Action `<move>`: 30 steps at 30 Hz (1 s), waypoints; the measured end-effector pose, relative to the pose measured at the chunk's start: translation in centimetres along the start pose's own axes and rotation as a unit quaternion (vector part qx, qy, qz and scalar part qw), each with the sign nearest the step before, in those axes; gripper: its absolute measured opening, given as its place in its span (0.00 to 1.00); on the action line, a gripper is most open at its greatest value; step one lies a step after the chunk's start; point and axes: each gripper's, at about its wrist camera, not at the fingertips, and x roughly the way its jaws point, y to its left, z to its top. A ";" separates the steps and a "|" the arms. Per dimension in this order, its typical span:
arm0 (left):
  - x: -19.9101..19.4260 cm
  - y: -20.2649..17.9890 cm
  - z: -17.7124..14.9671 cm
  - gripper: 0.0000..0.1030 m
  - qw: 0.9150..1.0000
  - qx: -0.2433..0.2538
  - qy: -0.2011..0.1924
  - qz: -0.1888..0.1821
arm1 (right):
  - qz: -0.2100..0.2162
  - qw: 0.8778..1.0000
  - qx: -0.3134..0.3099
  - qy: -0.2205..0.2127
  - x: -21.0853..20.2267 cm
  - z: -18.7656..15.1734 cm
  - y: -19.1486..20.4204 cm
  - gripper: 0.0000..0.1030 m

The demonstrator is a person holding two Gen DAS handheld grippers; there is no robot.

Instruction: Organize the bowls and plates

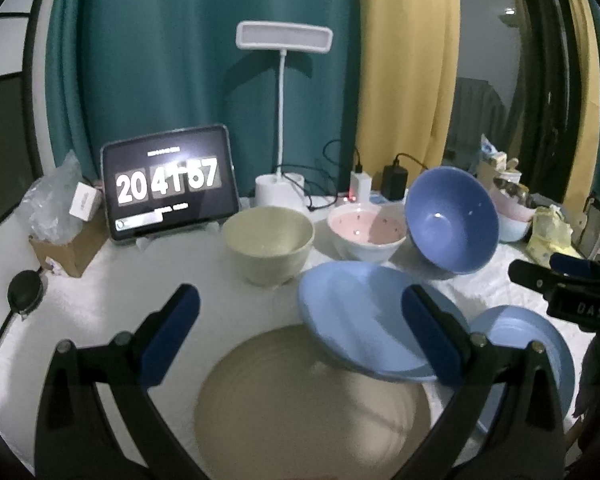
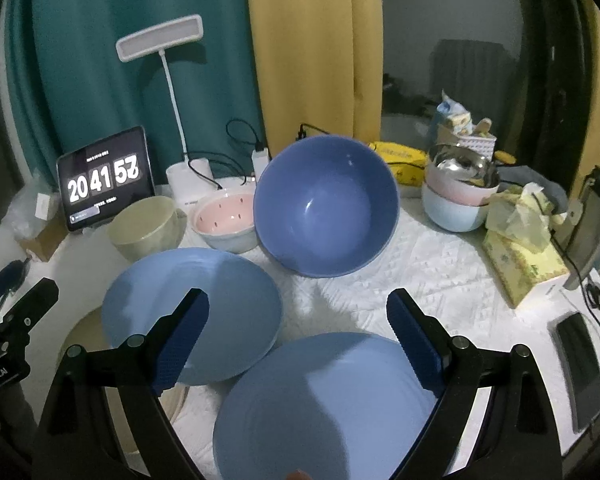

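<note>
L gripper (image 1: 300, 336) spread over beige plate (image 1: 312, 408); R gripper (image 2: 298, 340) spread, blue plate (image 2: 324, 408) below

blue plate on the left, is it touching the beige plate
Touching: in the left wrist view the blue plate overlaps the beige plate, its edge resting tilted on it.

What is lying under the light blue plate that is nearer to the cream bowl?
The light blue plate lies partly on a beige plate, covering its right part, with its far side over the white table cover. The covered part of the beige plate cannot be seen.
</note>
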 end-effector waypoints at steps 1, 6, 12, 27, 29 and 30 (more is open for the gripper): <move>0.3 0.0 -0.1 0.99 1.000 -0.001 0.003 0.001 | 0.002 1.000 0.001 0.004 0.4 0.0 -0.1 0.91; 2.3 0.1 -0.3 0.99 1.000 -0.001 0.021 0.002 | 0.007 1.000 0.003 0.020 2.4 0.1 -0.1 0.91; 4.4 -0.2 -0.5 0.99 0.999 0.008 0.041 0.000 | 0.011 0.999 0.009 0.039 4.8 0.2 -0.2 0.90; 8.6 -0.6 -1.1 0.98 0.996 0.015 0.086 0.003 | 0.020 0.997 0.016 0.078 9.4 0.1 -0.2 0.90; 9.1 -0.5 -1.3 0.98 0.995 0.012 0.096 0.003 | 0.023 0.996 0.017 0.084 10.0 0.0 -0.2 0.90; 9.3 -0.4 -1.4 0.98 0.995 0.011 0.100 0.001 | 0.024 0.996 0.018 0.088 10.3 -0.1 -0.1 0.90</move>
